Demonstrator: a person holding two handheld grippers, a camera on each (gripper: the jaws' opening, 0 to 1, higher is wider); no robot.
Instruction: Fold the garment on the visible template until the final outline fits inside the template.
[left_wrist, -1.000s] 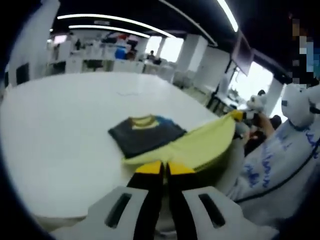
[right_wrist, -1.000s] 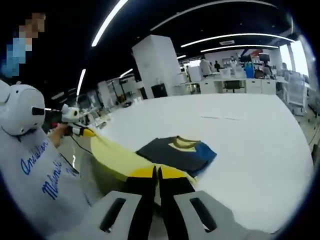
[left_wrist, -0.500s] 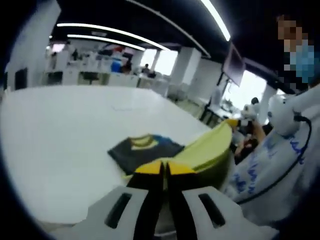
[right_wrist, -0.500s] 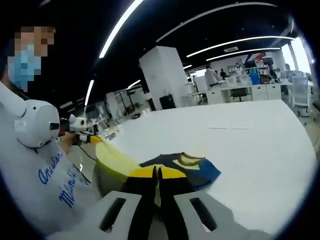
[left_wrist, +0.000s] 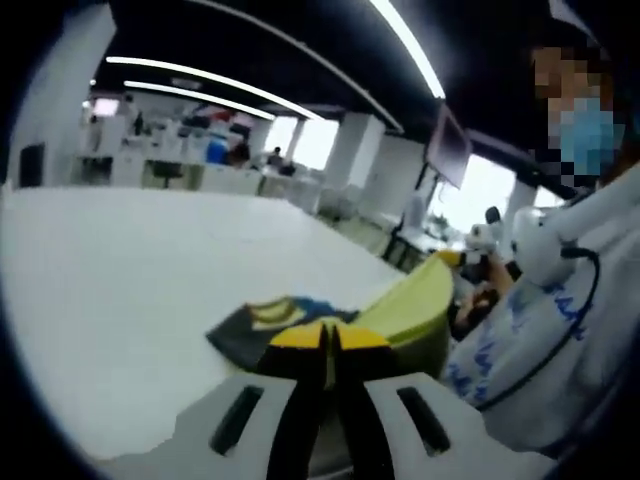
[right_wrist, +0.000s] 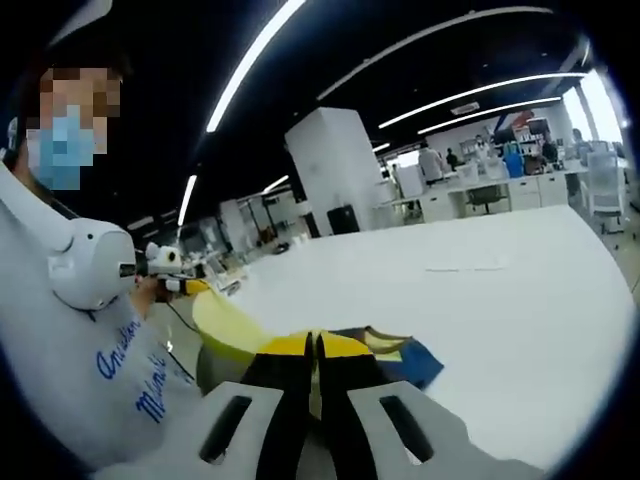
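I see the garment (left_wrist: 290, 322) partly lying on the white table (left_wrist: 110, 290), a dark folded part with a yellow collar and a blue patch, while its yellow-green part (left_wrist: 415, 305) is lifted off the table edge. In the right gripper view the same garment (right_wrist: 385, 352) lies just past my jaw tips, its yellow-green part (right_wrist: 235, 325) stretched toward the other gripper. My left gripper (left_wrist: 328, 340) has its jaws pressed together on the yellow-green cloth. My right gripper (right_wrist: 315, 350) is likewise clamped on that cloth. The table is broad, white and bare around the garment. Beyond it is an open office with long ceiling light strips (left_wrist: 410, 45) and desks (right_wrist: 490, 190). The left gripper view shows a wall screen (left_wrist: 447, 145); the right gripper view shows a white pillar (right_wrist: 335, 170). A person in a grey printed sweatshirt (right_wrist: 110, 380) stands close.
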